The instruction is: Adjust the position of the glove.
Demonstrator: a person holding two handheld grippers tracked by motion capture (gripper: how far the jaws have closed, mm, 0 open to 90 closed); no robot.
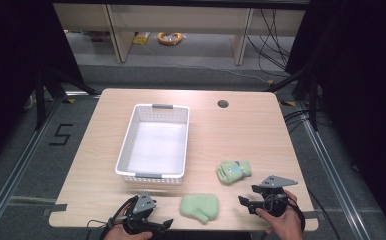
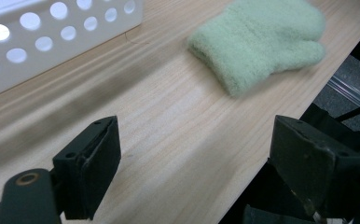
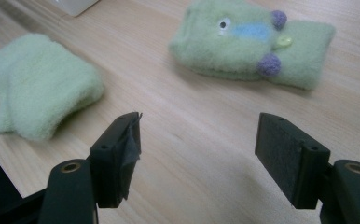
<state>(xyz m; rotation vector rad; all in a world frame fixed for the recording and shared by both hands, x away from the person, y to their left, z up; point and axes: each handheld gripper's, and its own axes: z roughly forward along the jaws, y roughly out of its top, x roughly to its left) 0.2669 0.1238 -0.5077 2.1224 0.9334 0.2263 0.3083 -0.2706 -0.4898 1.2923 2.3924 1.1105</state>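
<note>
Where table ends, left tongs (image 1: pixel 167 223) half cut off.

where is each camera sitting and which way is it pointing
High view: fixed above the person's side, looking forward and down on the light wooden table and white perforated plastic basket; both hands and the left gripper and right gripper enter at the bottom.
Left gripper view: rides the left gripper, facing the plain pale green fuzzy mitten; both black jaws apart.
Right gripper view: rides the right gripper, facing the decorated green mitten with purple pom-poms; jaws apart.
Shared: both gripper views show the plain mitten.
</note>
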